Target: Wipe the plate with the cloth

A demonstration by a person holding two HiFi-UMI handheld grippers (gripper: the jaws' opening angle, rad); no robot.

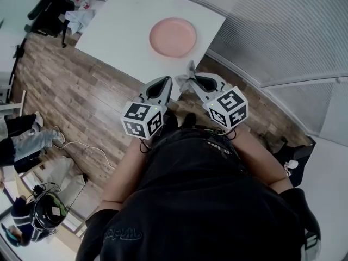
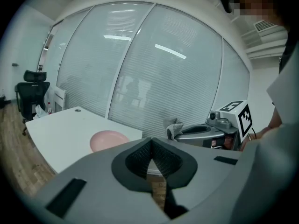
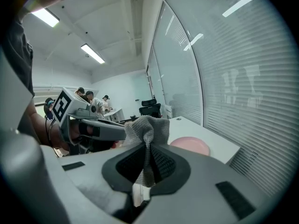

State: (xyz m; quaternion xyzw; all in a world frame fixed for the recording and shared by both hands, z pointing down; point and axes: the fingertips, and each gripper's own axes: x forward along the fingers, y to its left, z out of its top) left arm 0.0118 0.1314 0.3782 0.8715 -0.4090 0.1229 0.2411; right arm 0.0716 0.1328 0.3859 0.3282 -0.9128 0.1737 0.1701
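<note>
The plate [image 1: 173, 37], pink and round, lies on the white worktop [image 1: 119, 31], close to its right edge. Short of the worktop's near edge, over the wooden floor [image 1: 81, 102], the left gripper [image 1: 166, 80] has its jaws pressed together on nothing. Just to its right, the right gripper [image 1: 194, 79] pinches the grey cloth [image 1: 185, 76], which bunches beyond the jaws.

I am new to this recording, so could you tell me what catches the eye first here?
The pink plate stands out on the white table, ahead of the person. Nearer, the right gripper is shut on a grey cloth, and the left gripper beside it is shut and empty.
</note>
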